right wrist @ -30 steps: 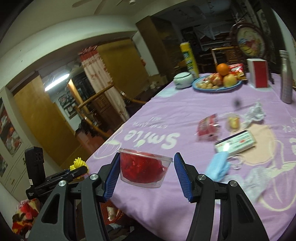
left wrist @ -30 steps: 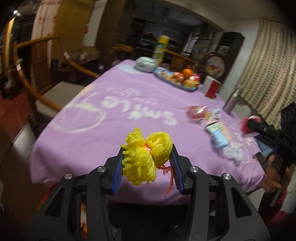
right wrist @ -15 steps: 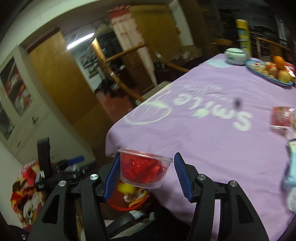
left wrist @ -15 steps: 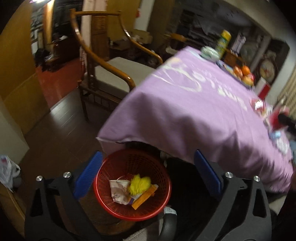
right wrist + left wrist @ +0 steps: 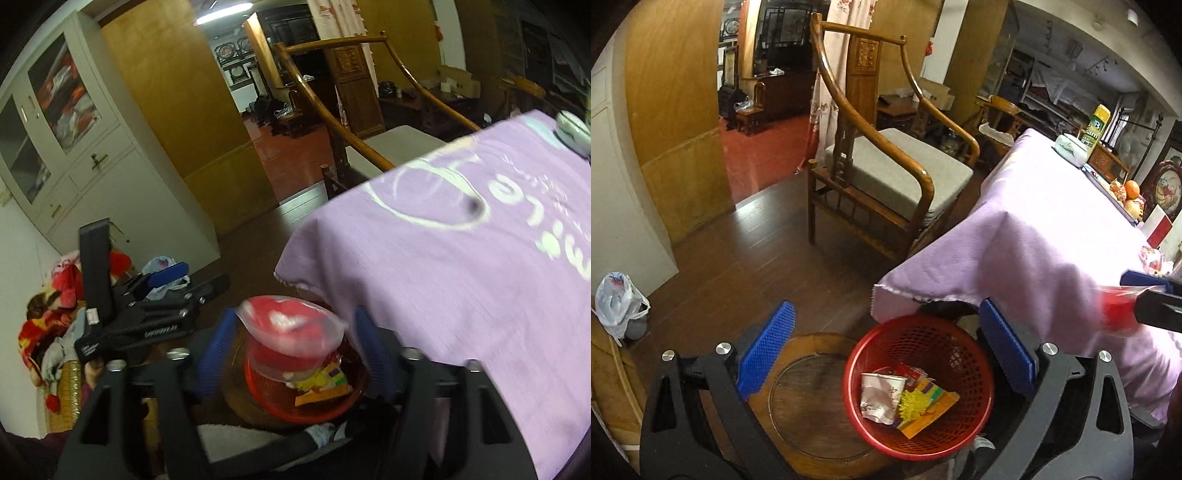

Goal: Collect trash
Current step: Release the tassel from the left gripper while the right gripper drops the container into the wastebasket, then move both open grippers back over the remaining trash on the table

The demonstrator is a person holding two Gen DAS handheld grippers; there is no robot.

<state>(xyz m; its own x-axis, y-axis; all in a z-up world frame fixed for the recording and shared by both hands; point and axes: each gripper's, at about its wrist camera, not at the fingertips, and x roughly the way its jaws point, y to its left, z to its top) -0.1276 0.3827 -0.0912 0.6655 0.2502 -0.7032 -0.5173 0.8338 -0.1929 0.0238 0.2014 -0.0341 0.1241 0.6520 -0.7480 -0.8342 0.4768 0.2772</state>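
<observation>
A dim dining room with a dark wooden floor (image 5: 746, 258) holds a table under a purple tablecloth (image 5: 1034, 236), and left of it stands a curved-back wooden armchair (image 5: 886, 173) with a grey cushion. At the far left of the left wrist view a white plastic bag (image 5: 618, 306) sits on the floor by a pale cabinet. The left gripper (image 5: 886, 350) points down at the floor with its blue pads spread wide and nothing between them. Between those pads, by the table's corner, stands a red mesh waste basket (image 5: 919, 391) beside a round wooden stool top (image 5: 812, 402). Inside the basket lie a crumpled white paper cup (image 5: 881, 397), a yellow foam fruit net (image 5: 914, 404) and an orange-and-yellow wrapper (image 5: 934, 410). At the right edge of that view the right gripper (image 5: 1145, 291) comes in over the tablecloth with a blurred red shape at its tip. In the right wrist view the right gripper's (image 5: 291, 350) jaws are opening; a clear plastic cup with red contents (image 5: 291, 332) sits tilted between the blue pads, directly above the basket (image 5: 306, 402), too blurred to tell whether the pads touch it. Further right, a white lidded bowl (image 5: 1070, 148) and a yellow canister (image 5: 1095, 127) stand at the table's far end.
</observation>
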